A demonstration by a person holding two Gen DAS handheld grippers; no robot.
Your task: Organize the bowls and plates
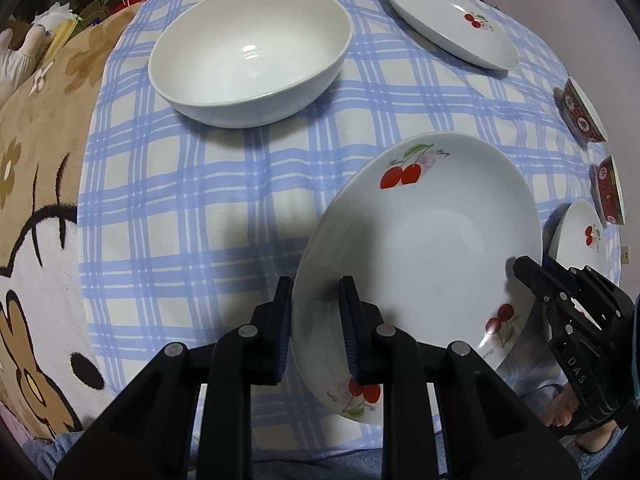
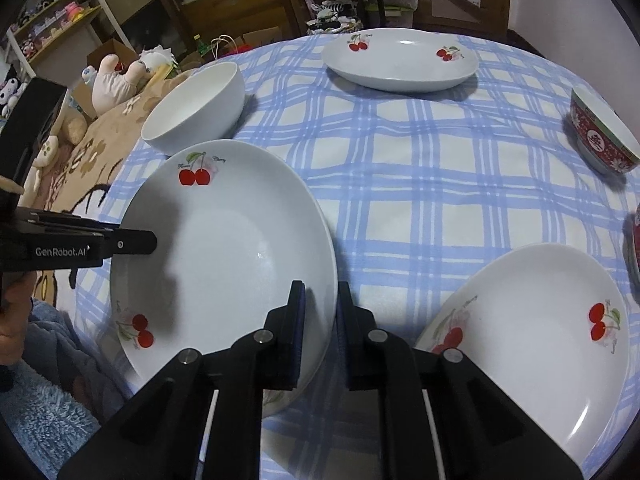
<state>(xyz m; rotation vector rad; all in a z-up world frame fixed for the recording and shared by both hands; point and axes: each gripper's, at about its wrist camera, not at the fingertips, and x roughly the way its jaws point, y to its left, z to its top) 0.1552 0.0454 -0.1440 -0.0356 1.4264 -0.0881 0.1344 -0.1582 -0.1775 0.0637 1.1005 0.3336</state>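
Observation:
A white cherry plate (image 1: pixel 420 248) (image 2: pixel 224 256) is held between both grippers above the blue checked cloth. My left gripper (image 1: pixel 316 328) is shut on its left rim; it also shows in the right wrist view (image 2: pixel 132 246). My right gripper (image 2: pixel 320 320) is shut on its right rim; it also shows in the left wrist view (image 1: pixel 532 276). A plain white bowl (image 1: pixel 252 52) (image 2: pixel 196 108) stands behind. A second cherry plate (image 1: pixel 452 20) (image 2: pixel 400 60) lies at the far side, a third (image 1: pixel 580 228) (image 2: pixel 532 340) at the right.
Two red patterned bowls (image 1: pixel 582 114) (image 1: pixel 610 190) stand at the right edge; one shows in the right wrist view (image 2: pixel 604 136). The checked cloth (image 1: pixel 180 200) lies on a beige cartoon blanket (image 1: pixel 36 160). Plush toys (image 2: pixel 116 76) and shelves stand beyond.

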